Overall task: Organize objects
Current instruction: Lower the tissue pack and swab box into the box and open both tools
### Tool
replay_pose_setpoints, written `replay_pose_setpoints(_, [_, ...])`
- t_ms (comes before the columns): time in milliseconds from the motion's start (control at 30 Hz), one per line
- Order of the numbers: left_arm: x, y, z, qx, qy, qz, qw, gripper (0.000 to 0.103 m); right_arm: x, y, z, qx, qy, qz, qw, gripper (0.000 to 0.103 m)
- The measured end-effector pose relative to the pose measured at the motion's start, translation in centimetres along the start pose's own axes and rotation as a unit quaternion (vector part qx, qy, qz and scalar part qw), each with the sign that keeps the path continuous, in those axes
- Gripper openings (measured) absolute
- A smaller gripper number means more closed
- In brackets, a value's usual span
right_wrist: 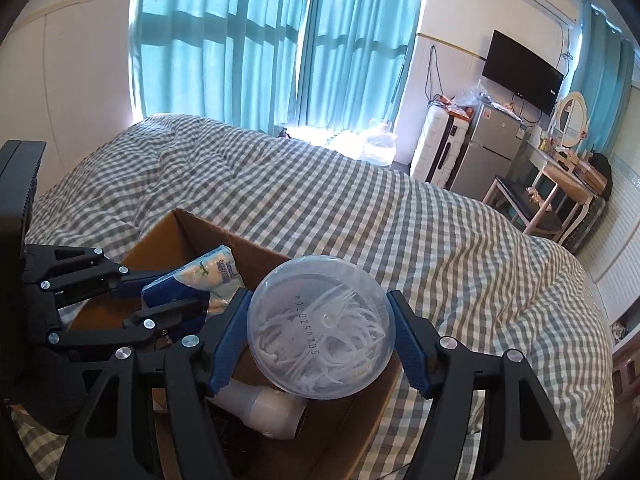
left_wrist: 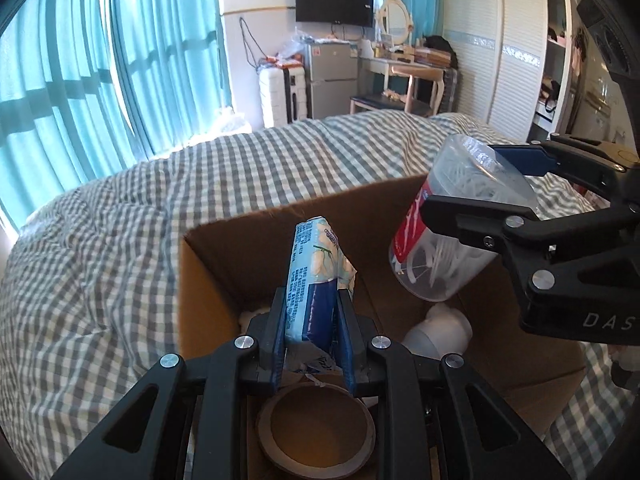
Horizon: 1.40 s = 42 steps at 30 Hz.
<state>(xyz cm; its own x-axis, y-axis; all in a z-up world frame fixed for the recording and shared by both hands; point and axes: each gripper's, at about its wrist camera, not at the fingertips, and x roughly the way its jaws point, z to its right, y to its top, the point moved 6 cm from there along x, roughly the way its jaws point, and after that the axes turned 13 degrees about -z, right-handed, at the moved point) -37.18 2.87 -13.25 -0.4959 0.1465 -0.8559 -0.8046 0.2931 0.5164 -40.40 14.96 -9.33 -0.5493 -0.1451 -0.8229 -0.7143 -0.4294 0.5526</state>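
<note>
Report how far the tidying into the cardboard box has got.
Done: a white bottle and a brown bowl lie in the cardboard box. In hand: left gripper holds a tissue pack, right gripper a floss-pick jar, both over the box. Left: releasing them.

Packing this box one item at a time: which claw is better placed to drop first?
Probably left: its claw holds the tissue pack inside the box; the right claw's jar hangs nearer the rim.
</note>
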Motion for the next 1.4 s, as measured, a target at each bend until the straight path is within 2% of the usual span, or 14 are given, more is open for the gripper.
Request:
replay_pose_setpoints(333, [0.5,-0.5,0.2,-0.005,-0.014,-0.010,0.9998,0.024,0.4,-0.6,-0.5,-0.002,0.011,-0.002,1.000,0.067])
replay_pose_setpoints(400, [0.5,-0.7,0.3,-0.004,-0.014,-0.009,0.9999,0.027,0.3,-0.8,-0.7,-0.005,0.014,0.001,1.000,0.067])
replay_pose_setpoints(500, [0.6,-0.8,0.3,-0.003,-0.012,-0.010,0.9999,0.034,-0.4,-0.6,-0.8,-0.010,-0.004,0.013,1.000,0.067])
replay_pose_setpoints(567, [0.6,-0.8,0.2,-0.007,-0.017,-0.015,0.9997,0.047,-0.9,-0.5,-1.0,-0.014,-0.007,0.021,1.000,0.069])
replay_pose_setpoints(667, [0.2,-1.0,-0.2,-0.025,-0.018,-0.015,0.9994,0.061,-1.7,-0.7,-0.7,-0.007,-0.003,0.024,1.000,0.069])
replay_pose_setpoints(833, [-2.2,-1.4,-0.8,-0.050,-0.019,-0.009,0.9985,0.077,-4.1,-1.3,-0.2,0.005,0.008,0.033,0.999,0.069])
replay_pose_setpoints(967, [-5.4,-1.3,-0.4,-0.054,-0.001,0.011,0.9985,0.090,-6.9,-2.0,0.1,0.002,0.010,0.042,0.999,0.069])
replay_pose_setpoints(1133, [-9.5,-1.8,0.5,-0.039,0.049,0.044,0.9971,0.094,-10.7,-3.4,0.1,-0.014,0.006,0.057,0.998,0.069])
replay_pose_setpoints(1233, [-11.0,-2.6,0.9,-0.036,0.076,0.046,0.9953,0.095,-12.8,-4.3,0.0,-0.024,0.009,0.064,0.998,0.069])
replay_pose_setpoints(1300, [-12.0,-3.3,0.9,-0.057,0.109,0.044,0.9915,0.096,-13.8,-4.9,-0.2,-0.031,0.011,0.066,0.997,0.069])
replay_pose_setpoints(1400, [-12.7,-4.9,0.6,-0.097,0.129,0.025,0.9866,0.096,-14.8,-6.1,-0.8,-0.050,0.019,0.063,0.997,0.069])
